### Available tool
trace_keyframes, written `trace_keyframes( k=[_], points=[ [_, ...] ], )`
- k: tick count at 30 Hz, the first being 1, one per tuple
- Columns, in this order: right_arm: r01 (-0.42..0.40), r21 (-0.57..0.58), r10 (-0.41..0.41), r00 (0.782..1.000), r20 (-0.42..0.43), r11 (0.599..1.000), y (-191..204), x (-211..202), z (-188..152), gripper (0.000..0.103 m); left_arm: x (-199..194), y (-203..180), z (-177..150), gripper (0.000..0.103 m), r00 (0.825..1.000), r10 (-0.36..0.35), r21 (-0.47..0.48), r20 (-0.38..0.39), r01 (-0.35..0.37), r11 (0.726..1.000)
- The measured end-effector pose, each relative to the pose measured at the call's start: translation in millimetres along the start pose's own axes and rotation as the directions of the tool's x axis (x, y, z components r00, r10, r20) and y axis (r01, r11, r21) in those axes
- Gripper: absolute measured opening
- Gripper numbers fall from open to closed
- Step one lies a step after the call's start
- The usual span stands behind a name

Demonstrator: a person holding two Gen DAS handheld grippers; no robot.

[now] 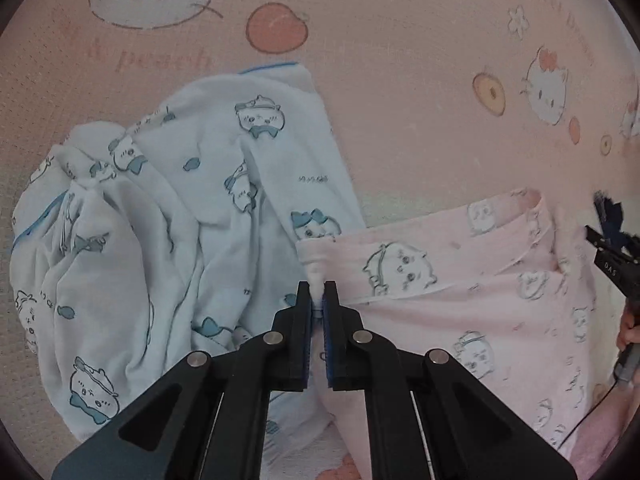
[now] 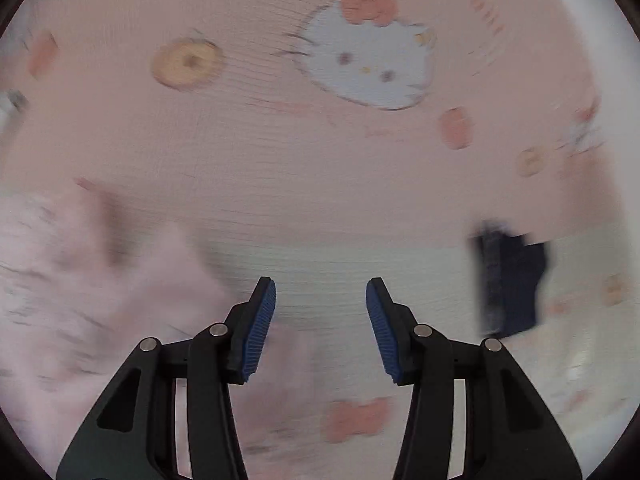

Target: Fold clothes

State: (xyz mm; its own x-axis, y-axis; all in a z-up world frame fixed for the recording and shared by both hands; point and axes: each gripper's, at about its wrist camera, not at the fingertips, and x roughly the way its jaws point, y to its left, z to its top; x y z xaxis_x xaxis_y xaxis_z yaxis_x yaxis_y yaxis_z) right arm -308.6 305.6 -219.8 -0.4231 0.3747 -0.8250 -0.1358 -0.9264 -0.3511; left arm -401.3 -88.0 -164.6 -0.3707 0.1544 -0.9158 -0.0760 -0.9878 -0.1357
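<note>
Down on the pink cartoon-print mat (image 1: 400, 80), no container of any kind, just two loose garments lying straight on the weave. Nearest the left gripper (image 1: 319, 294): a pink garment (image 1: 460, 292) printed with small white animals, spread from the middle of the left wrist view out to the right and down toward the near edge. Long axis roughly left to right along its hemmed upper edge, the open, frilled end pointing right and far. Left corner of that hem bunched into a narrow tuft and clenched between the blue pads (image 1: 329, 320), jaws drawn tight on the cloth. Touching it on the left and partly tucked under it: a crumpled light blue garment (image 1: 160, 220) with the same sort of print and a blue-piped edge at its far side, heaped with no clear axis. At the right edge of that view, the right gripper (image 1: 612, 256) above the pink garment's right end, a hand (image 1: 628, 332) behind it. In the blurred right wrist view, right gripper (image 2: 321, 300) released, fingers (image 2: 262, 320) spread with only mat showing between them; pink garment (image 2: 100, 280) left and near, reaching beneath the left finger. Off to the right, a dark blue object (image 2: 512, 284), too smeared to identify.
</note>
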Motion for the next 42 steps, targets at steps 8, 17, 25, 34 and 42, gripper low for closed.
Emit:
trace_keyframes(
  k=[8, 17, 25, 34, 42],
  points=[
    [-0.486, -0.134, 0.489, 0.872, -0.01, 0.864, 64, -41, -8, 0.048, -6, 0, 5, 0.034, 0.998, -0.028, 0.003, 0.049, 0.028, 1.0],
    [-0.329, -0.205, 0.312, 0.944, -0.111, 0.922, 61, -34, -37, 0.051, -13, -2, 6, 0.041, 0.994, -0.07, 0.021, 0.079, 0.068, 0.997],
    [-0.503, 0.144, 0.505, 0.863, 0.031, 0.852, -9, -50, -27, 0.058, 0, -25, -1, 0.041, 0.992, -0.121, 0.067, 0.04, 0.118, 0.991],
    [-0.273, 0.413, 0.376, 0.906, -0.193, 0.869, -92, -28, -124, 0.061, -15, -169, -38, 0.041, 0.931, -0.361, 0.354, -0.053, 0.356, 0.865],
    [-0.522, 0.528, 0.675, 0.725, -0.14, 0.67, -72, -19, -145, 0.061, 15, -285, -21, 0.041, 0.984, -0.179, 0.467, -0.008, 0.162, 0.869]
  ],
)
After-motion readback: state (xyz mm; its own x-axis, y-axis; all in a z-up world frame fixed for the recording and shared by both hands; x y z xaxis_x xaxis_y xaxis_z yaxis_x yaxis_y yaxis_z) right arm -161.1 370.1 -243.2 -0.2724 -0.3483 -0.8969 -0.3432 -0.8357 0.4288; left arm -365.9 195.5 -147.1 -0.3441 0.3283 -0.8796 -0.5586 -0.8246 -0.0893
